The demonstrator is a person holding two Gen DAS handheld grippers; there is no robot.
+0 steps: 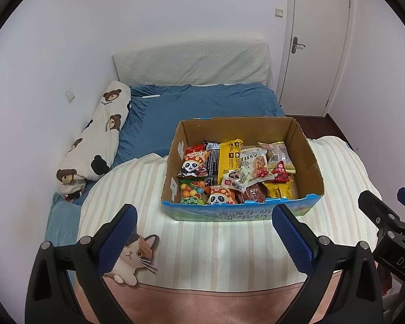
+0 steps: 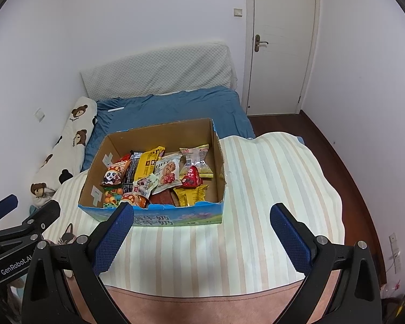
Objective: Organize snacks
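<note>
An open cardboard box [image 1: 306, 148] with a blue printed front sits on a striped blanket [image 1: 202, 243] on the bed; it also shows in the right wrist view [image 2: 218, 151]. It holds several snack packets: panda bags [image 1: 193, 166], a yellow packet [image 1: 229, 156], a red triangular packet [image 1: 280, 172], a candy bag [image 1: 193, 189]. My left gripper [image 1: 203, 218] is open and empty, just in front of the box. My right gripper [image 2: 202, 216] is open and empty, in front of the box's right half. It shows at the right edge of the left view [image 1: 383, 205].
A bear-print bolster [image 1: 100, 135] lies along the left wall. A cat-shaped patch [image 1: 135, 256] is on the blanket at front left. Blue sheet [image 1: 202, 102] and white headboard cushion [image 1: 191, 64] lie behind. A door [image 2: 280, 40] and wooden floor [image 2: 337, 148] are at right.
</note>
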